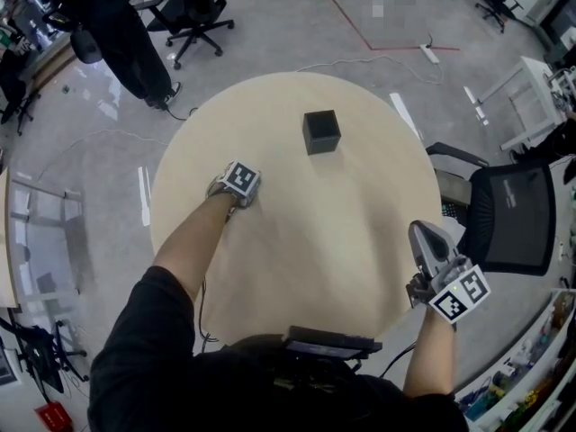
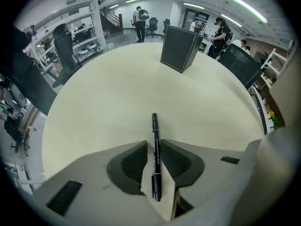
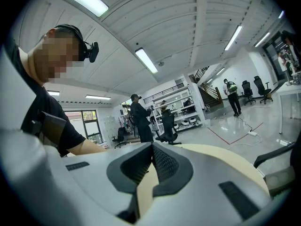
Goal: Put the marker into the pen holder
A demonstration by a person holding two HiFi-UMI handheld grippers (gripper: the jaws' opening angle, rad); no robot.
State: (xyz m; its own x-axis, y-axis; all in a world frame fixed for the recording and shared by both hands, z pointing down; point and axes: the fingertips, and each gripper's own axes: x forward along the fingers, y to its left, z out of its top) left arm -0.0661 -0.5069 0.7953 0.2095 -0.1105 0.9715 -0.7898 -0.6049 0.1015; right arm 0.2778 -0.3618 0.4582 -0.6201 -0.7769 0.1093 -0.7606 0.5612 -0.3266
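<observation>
So basically nothing's in the bag yet on this one. The marker (image 2: pixel 154 125) is lying flat on the round table (image 1: pixel 297 277), and the pen holder (image 1: pixel 321 131), that black box, is standing well away from it, up around 12 to 1 o'clock from the middle of the tabletop, with no pen poking out of it that I can see. The left gripper (image 2: pixel 154 143) is pointed steeply down at about 10 o'clock from the table's centre. Its jaws are set narrow on either side of the marker's body, and the cap end pokes out past the tips towards the holder. There looks to be a thin sliver of table showing each side of the barrel, so I'd call it straddled rather than actually clamped, though it's close. The right gripper (image 3: pixel 151 149) is out at the rim around 4 o'clock, pointing roughly level, jaw tips together with nothing in them, so it's just along for the ride. What's left, as I read it, is pretty much everything: pinch the marker, lift it, carry it over to the holder, tip it upright and drop it in.
</observation>
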